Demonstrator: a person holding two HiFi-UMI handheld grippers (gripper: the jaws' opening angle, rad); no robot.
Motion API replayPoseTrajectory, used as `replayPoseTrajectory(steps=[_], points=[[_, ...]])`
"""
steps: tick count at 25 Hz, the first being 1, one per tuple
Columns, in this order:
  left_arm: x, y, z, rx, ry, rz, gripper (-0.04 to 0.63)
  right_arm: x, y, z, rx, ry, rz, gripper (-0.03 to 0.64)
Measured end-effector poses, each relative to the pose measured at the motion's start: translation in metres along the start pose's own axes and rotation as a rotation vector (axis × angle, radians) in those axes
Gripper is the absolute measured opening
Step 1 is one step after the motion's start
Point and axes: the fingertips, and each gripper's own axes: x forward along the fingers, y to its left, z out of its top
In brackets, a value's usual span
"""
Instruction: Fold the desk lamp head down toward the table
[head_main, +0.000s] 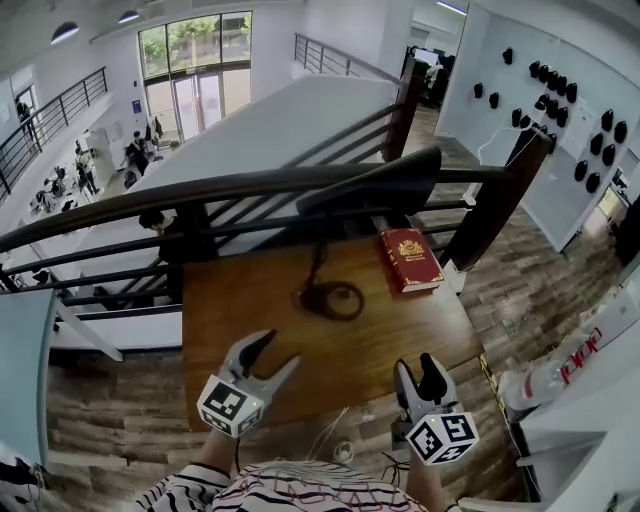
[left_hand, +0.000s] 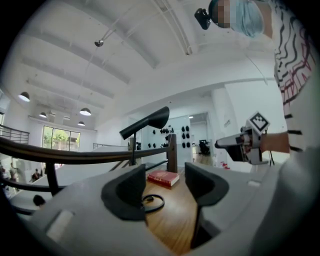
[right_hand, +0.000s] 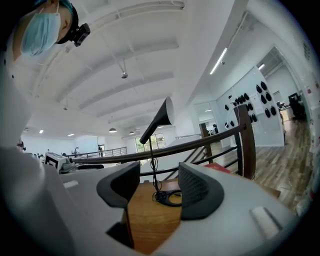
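Note:
The desk lamp stands at the back of the wooden table (head_main: 230, 310), with its long black head (head_main: 385, 180) raised and tilted above the railing. Its thin stem (left_hand: 133, 147) rises from a black ring base (head_main: 335, 298). My left gripper (head_main: 280, 350) hovers over the table's near left part, open and empty, short of the base. My right gripper (head_main: 416, 366) is at the near right edge, also open with nothing between its pads. In the right gripper view the lamp head (right_hand: 159, 120) sits high above the jaws and the ring base (right_hand: 170, 198) lies ahead between them.
A red book (head_main: 408, 260) lies at the table's back right corner. A dark handrail (head_main: 150, 200) with bars runs right behind the table, over a drop to a lower floor. A white wall with black objects (head_main: 560, 110) stands to the right.

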Motion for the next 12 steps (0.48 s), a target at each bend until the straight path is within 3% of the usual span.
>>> replayPoseTrajectory(steps=[12], points=[[0.105, -0.028, 0.001, 0.017, 0.016, 0.170, 0.245, 0.042, -0.124, 0.047, -0.070, -0.009, 0.162, 0.227]])
